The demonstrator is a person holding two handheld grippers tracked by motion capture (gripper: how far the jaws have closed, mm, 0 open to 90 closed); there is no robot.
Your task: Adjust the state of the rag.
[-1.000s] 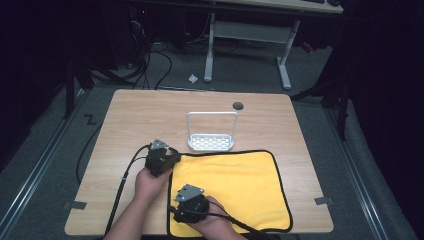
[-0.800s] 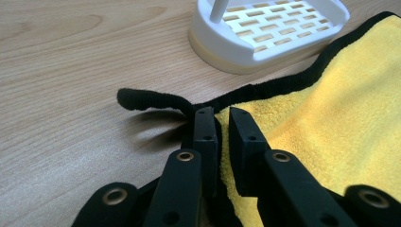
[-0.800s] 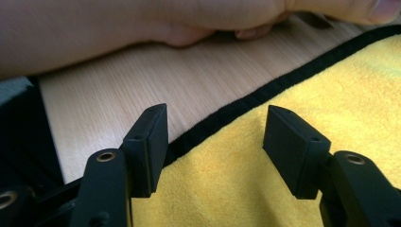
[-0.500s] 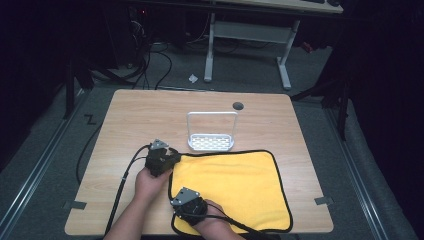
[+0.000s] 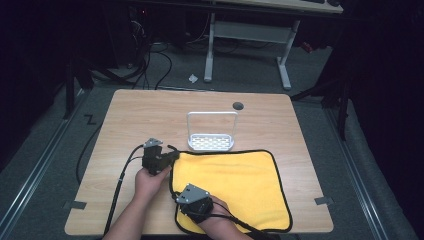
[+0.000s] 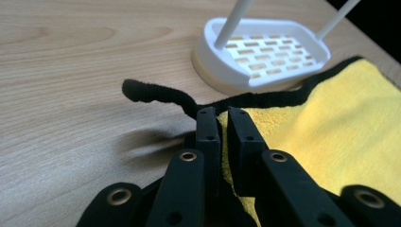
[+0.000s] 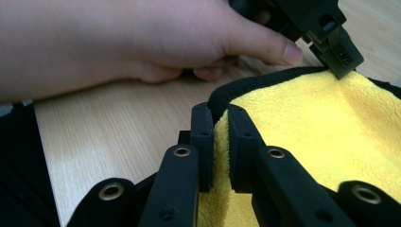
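Note:
A yellow cloth (image 5: 235, 185) with black edging lies flat on the near right part of the wooden table (image 5: 150, 115). My left gripper (image 5: 172, 156) is shut on the cloth's far left corner (image 6: 331, 123), and the black hem curls out past its tips (image 6: 223, 113). My right gripper (image 5: 179, 192) is at the cloth's near left edge. Its jaws have just been closing and now pinch the yellow cloth (image 7: 321, 123) at the hem (image 7: 220, 111). Beyond them the left hand and the left gripper (image 7: 331, 42) hold the other corner.
A white slotted rack (image 5: 211, 142) with a tall wire handle stands just beyond the cloth's far edge, close to the left gripper (image 6: 269, 52). A round cable hole (image 5: 238, 106) is at the back of the table. Cables trail off the near left edge.
The right gripper's jaws have closed on the cloth's near left edge and the gripper has risen slightly. The left hand has stayed put.

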